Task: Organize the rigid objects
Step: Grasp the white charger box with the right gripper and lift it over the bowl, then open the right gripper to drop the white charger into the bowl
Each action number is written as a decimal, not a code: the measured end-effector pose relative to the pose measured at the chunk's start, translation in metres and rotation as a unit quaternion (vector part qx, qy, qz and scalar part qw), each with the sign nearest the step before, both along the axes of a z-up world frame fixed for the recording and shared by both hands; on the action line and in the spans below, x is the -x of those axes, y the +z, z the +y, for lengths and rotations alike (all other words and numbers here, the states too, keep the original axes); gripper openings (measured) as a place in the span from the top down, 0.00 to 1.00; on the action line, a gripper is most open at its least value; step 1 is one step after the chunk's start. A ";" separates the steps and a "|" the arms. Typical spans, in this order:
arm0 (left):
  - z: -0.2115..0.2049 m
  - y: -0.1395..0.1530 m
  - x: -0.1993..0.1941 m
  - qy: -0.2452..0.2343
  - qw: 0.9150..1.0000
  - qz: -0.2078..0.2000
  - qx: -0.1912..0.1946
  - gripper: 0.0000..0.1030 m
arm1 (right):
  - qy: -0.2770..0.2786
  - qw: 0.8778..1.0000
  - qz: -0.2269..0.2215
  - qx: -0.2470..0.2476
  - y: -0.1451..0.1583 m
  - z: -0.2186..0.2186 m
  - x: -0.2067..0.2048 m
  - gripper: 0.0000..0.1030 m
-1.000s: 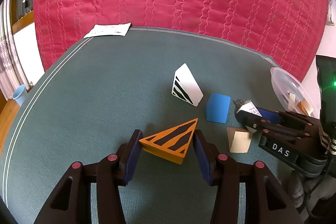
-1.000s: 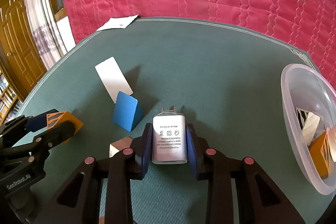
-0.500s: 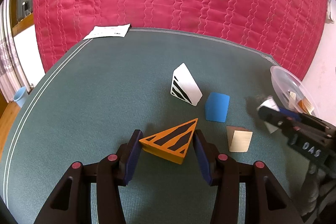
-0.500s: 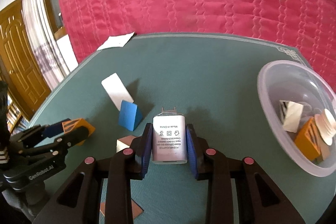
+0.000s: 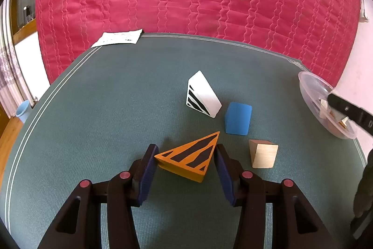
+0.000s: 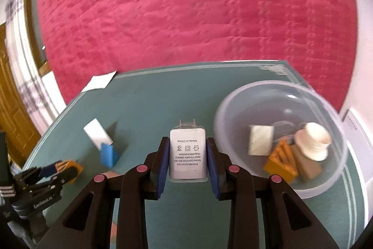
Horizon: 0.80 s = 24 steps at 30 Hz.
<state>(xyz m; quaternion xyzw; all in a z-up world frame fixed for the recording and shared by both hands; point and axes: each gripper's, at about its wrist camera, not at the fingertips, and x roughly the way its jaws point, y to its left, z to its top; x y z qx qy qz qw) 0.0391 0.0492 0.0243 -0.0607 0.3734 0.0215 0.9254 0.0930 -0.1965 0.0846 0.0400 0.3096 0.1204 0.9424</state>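
Up above the green table (image 6: 163, 95), the right gripper (image 6: 188, 155) is clenched on a white power adapter (image 6: 188, 151), its printed label facing the camera and its two prongs pointing away, toward the far edge. Just to the right of the adapter, near the table's right edge, sits a clear plastic bowl (image 6: 275, 90) holding a white block, an orange striped piece, a tan block and a white spool-like piece. The left gripper (image 5: 184, 161) rests low near the table's near edge with an orange black-striped wedge (image 5: 188, 159) lying between its blue pads (image 5: 145, 175); the wedge's corners meet both pads, so it looks gripped, though the pressure cannot be judged. Beyond it, toward the middle of the table, a white striped wedge (image 5: 202, 95) stands just beside a blue block (image 5: 238, 118), and a plain wooden block (image 5: 263, 154) lies nearer the right edge. A sheet of paper (image 5: 119, 38) overhangs the far left corner.
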 end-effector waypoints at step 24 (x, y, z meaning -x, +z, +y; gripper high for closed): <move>-0.010 0.002 0.003 -0.009 1.000 -0.013 -0.014 0.50 | -0.168 0.986 -0.013 0.004 -0.006 -0.106 -0.022 0.57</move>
